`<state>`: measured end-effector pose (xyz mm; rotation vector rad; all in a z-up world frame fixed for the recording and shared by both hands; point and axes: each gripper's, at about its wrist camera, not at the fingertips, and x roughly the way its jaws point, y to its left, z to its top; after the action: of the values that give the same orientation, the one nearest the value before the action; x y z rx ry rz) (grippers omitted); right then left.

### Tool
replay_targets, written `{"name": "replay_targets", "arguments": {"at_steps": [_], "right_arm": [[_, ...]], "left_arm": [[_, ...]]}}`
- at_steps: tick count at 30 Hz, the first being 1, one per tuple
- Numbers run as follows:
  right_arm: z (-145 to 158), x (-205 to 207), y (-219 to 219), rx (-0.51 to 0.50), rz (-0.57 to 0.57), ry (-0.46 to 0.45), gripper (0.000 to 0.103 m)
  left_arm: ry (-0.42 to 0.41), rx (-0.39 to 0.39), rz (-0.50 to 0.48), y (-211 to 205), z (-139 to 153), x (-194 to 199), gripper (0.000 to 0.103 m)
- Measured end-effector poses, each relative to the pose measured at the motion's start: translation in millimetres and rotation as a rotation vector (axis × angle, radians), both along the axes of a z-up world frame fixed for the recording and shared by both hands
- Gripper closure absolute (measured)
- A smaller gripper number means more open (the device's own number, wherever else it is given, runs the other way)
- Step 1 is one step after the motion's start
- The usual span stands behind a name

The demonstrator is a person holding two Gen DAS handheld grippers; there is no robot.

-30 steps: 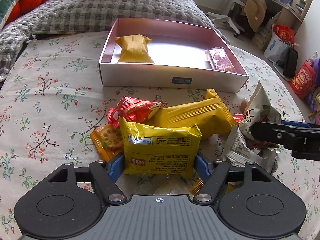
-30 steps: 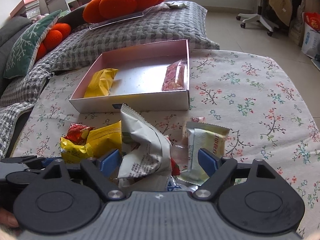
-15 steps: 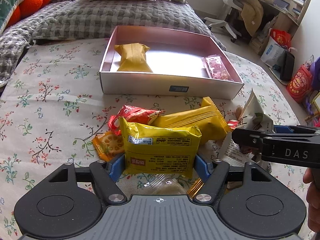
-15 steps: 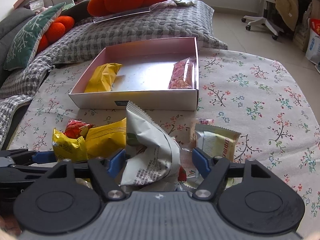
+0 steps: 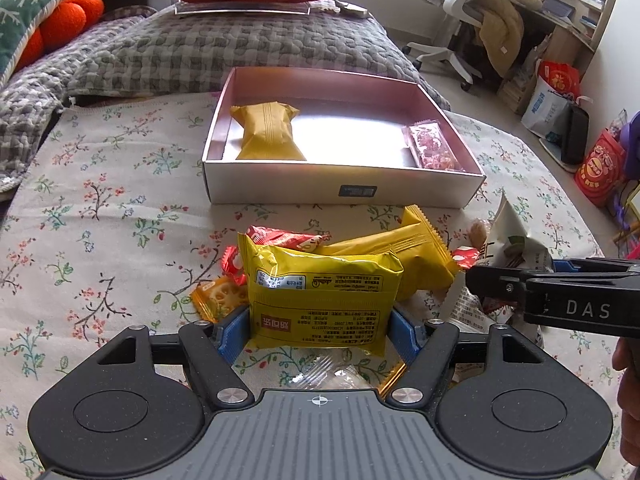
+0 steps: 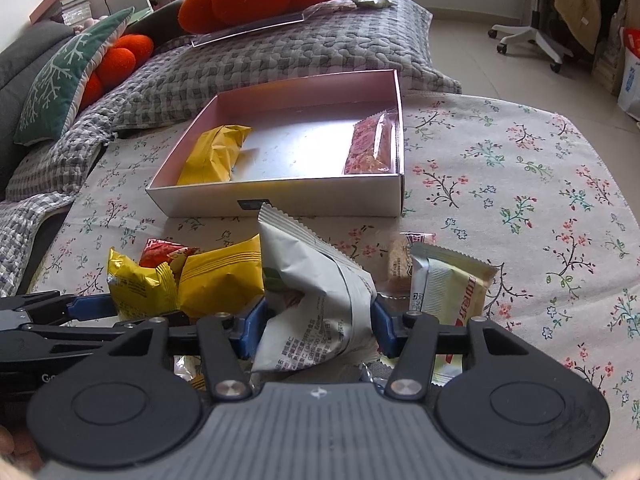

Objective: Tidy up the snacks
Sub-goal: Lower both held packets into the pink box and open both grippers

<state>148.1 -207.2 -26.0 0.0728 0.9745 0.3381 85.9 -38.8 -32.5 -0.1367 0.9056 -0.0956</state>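
Note:
My left gripper (image 5: 318, 338) is shut on a yellow snack packet (image 5: 320, 296), which stands upright between the blue pads. My right gripper (image 6: 316, 330) is closing its jaws on a crumpled grey-white packet (image 6: 312, 280), and both pads touch its sides. An open pink-lined box (image 5: 280, 188) lies beyond the pile. It holds a yellow packet (image 5: 268, 132) at its left and a red bar (image 5: 434, 148) at its right. Between the box and the grippers lie a long yellow packet (image 5: 400, 252), a red packet (image 5: 288, 238) and an orange packet (image 5: 218, 296).
A cream packet (image 6: 452, 292) and a small bar (image 6: 398, 268) lie right of the grey-white packet on the floral tablecloth (image 6: 520, 184). A grey quilted cushion (image 5: 240, 48) with orange pillows lies behind the box. A chair and bags stand on the floor at the right.
The right jaws have drawn in from wide apart until the pads meet the grey-white packet. The left gripper has kept its hold on the yellow packet.

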Motion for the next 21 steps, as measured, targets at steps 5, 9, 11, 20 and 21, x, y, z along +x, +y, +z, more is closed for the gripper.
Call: {"name": "replay_targets", "arguments": {"at_steps": [5, 9, 11, 20, 21], "right_arm": [[4.6, -1.8, -2.8, 0.021, -0.006, -0.019, 0.053], [7.3, -0.8, -6.4, 0.030, -0.027, -0.035, 0.053], [8.3, -0.1, -9.1, 0.039, -0.041, -0.040, 0.053], [12.8, 0.6, -13.8, 0.063, -0.067, -0.068, 0.053], [13.2, 0.8, -14.1, 0.066, -0.070, -0.071, 0.053]], "left_arm": [[-0.006, -0.003, 0.001, 1.0, 2.1, 0.0, 0.032], [-0.021, 0.011, 0.010, 1.5, 4.6, 0.3, 0.032], [-0.033, 0.019, 0.017, 2.0, 6.4, 0.4, 0.032], [-0.069, 0.011, 0.032, 6.1, 14.9, 3.8, 0.032], [-0.073, 0.009, 0.034, 6.5, 15.9, 4.2, 0.032]]}}
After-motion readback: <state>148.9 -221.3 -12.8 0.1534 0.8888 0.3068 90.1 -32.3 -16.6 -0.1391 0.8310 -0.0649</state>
